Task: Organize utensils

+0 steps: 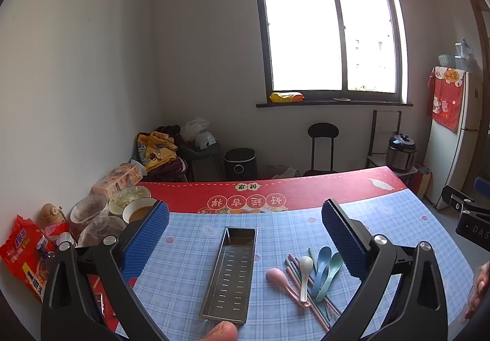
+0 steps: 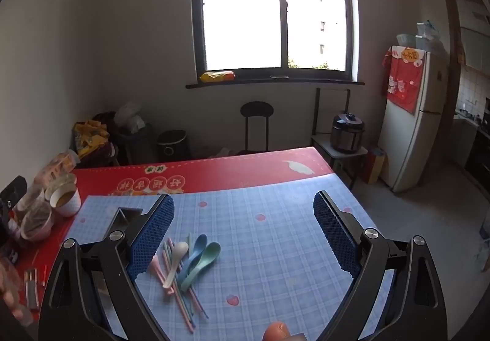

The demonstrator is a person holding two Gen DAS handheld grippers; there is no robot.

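A long perforated steel tray [image 1: 230, 273] lies empty on the blue checked cloth [image 1: 190, 255], between the fingers of my left gripper [image 1: 245, 233], which hovers open above it. To its right lies a heap of utensils: a pink spoon [image 1: 278, 278], a white spoon [image 1: 305, 267], a blue spoon [image 1: 322, 261], a green spoon [image 1: 332, 269] and several pastel chopsticks [image 1: 298, 282]. In the right wrist view the same spoons [image 2: 196, 258] and chopsticks [image 2: 174, 289] lie just right of the left finger of my right gripper [image 2: 243, 223], open and empty. The tray's corner [image 2: 127, 215] peeks out behind that finger.
Bowls of food [image 1: 134, 206], lidded tubs [image 1: 92, 218], a red snack bag [image 1: 26, 255] and a small bottle [image 1: 52, 214] crowd the table's left side. A red mat [image 1: 306, 187] covers the far part. Beyond stand a stool [image 1: 323, 145], a rice cooker [image 1: 401, 152] and a fridge [image 1: 459, 126].
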